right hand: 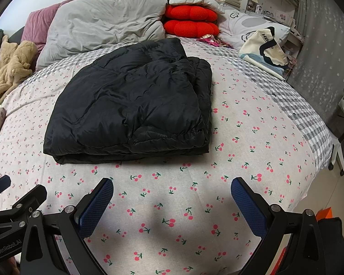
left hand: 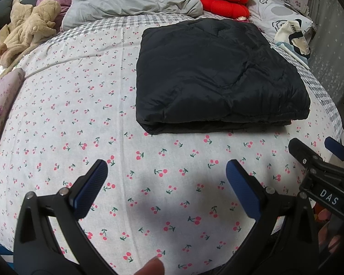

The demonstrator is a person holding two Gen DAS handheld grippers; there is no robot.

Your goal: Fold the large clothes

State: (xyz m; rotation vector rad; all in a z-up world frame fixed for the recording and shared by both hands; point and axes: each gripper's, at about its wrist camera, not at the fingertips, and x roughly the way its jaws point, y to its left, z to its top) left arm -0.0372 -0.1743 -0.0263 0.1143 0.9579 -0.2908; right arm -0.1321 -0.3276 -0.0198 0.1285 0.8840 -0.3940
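Note:
A black padded jacket (left hand: 217,75) lies folded into a thick rectangle on the cherry-print bedspread (left hand: 80,105). It also shows in the right wrist view (right hand: 135,103), folded, with its layered edge facing me. My left gripper (left hand: 167,169) is open and empty, held over the bedspread a short way in front of the jacket. My right gripper (right hand: 172,190) is open and empty, also in front of the jacket. The right gripper also shows at the right edge of the left wrist view (left hand: 316,149), and the left gripper at the left edge of the right wrist view (right hand: 18,190).
A grey duvet (right hand: 103,23), red cushions (right hand: 190,20), a white pillow (right hand: 252,25) and a canvas bag (right hand: 266,45) lie at the head of the bed. A tan plush toy (right hand: 11,66) sits at the left. The bed's right edge (right hand: 328,151) drops beside a starred curtain.

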